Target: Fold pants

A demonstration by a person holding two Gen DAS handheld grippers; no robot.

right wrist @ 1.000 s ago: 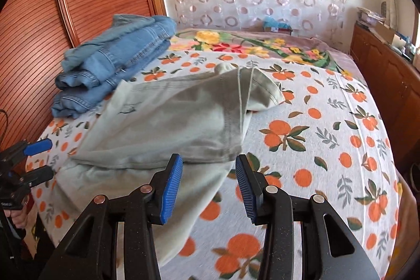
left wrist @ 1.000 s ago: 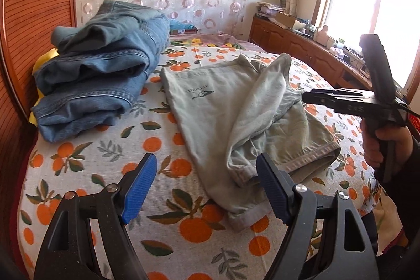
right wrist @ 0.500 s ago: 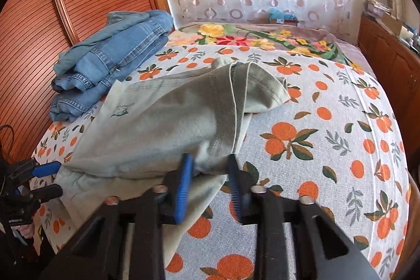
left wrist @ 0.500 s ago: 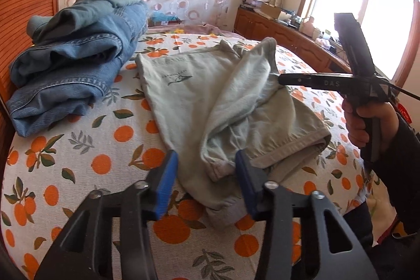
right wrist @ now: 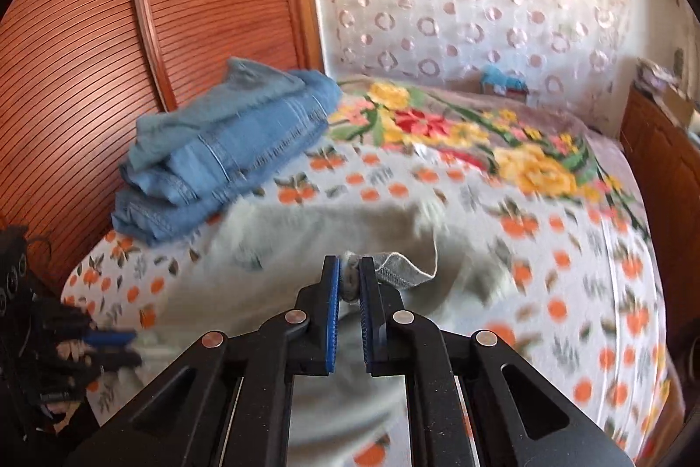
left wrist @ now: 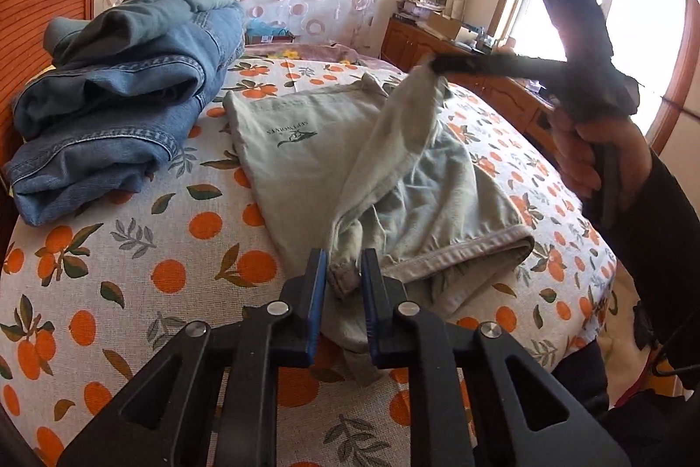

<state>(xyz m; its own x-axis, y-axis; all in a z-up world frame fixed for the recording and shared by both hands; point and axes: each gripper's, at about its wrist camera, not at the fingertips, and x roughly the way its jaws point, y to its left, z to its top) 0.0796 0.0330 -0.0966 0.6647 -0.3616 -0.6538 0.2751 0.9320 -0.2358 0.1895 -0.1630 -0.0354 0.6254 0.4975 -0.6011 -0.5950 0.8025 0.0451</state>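
On the orange-print bedspread, your pale grey-green pants lie half folded, one edge pulled up off the bed.

The soft cotton shows a small dark logo and a thick hemmed cuff. Your left gripper is closing narrow on a bunched hem, fabric pressed between its blue ribbed pads. Your right gripper is closing too, pinching a stitched corner that tents upward. A stack of folded blue jeans sits well apart by the slatted wooden headboard.
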